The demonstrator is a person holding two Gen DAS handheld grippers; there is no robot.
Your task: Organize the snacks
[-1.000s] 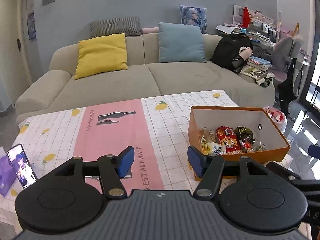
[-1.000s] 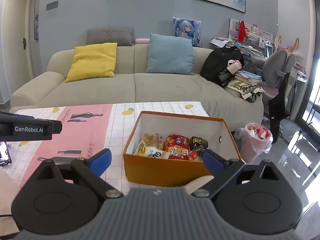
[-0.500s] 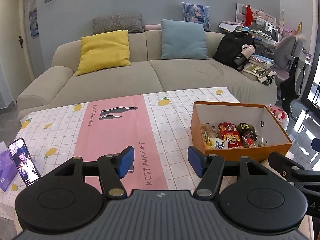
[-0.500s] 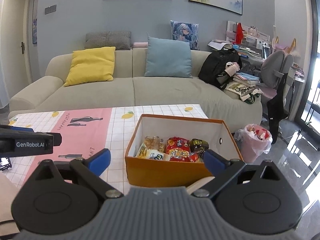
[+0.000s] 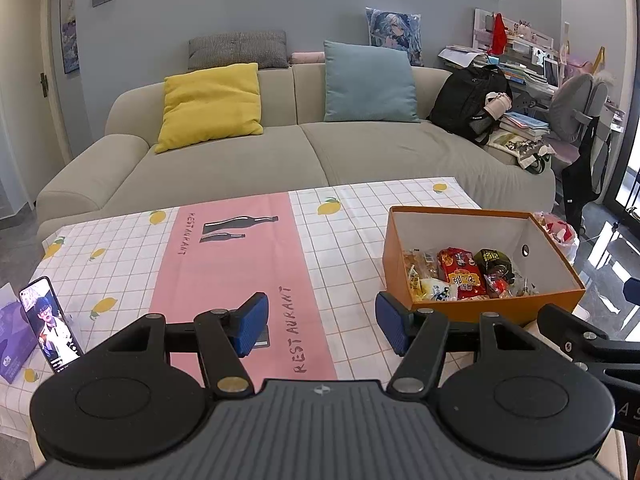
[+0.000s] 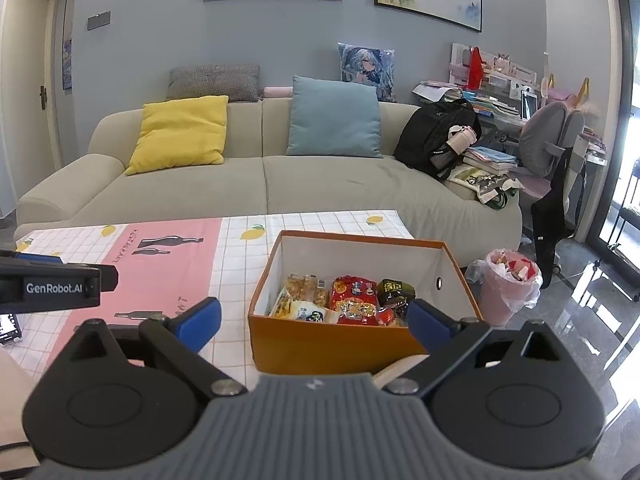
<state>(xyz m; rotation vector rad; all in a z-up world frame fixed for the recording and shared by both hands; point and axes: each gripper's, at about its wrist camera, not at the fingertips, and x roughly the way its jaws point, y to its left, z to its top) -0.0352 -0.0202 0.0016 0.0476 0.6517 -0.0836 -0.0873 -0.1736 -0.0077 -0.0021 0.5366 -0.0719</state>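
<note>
An orange box (image 5: 400, 256) (image 6: 332, 344) stands at the right end of the table. Inside lie several snack packets: a red packet (image 5: 460, 272) (image 6: 354, 298), a dark brown one (image 5: 494, 262) (image 6: 394, 290) and yellow ones (image 5: 416, 270) (image 6: 302, 294). My left gripper (image 5: 320, 326) is open and empty, held above the tablecloth to the left of the box. My right gripper (image 6: 314, 322) is open and empty, held above the box's near wall. The left gripper's body shows at the left of the right wrist view (image 6: 52, 282).
The table carries a white checked cloth (image 5: 344, 248) with a pink stripe (image 5: 236, 264). A phone (image 5: 50, 322) leans on a purple box (image 5: 10, 340) at the left edge. A sofa (image 5: 280, 152) stands behind the table. A pink bin (image 6: 506, 286) stands on the floor at right.
Both grippers have risen and drawn back a little from the table, so the box sits lower and farther in both views. Both stay open.
</note>
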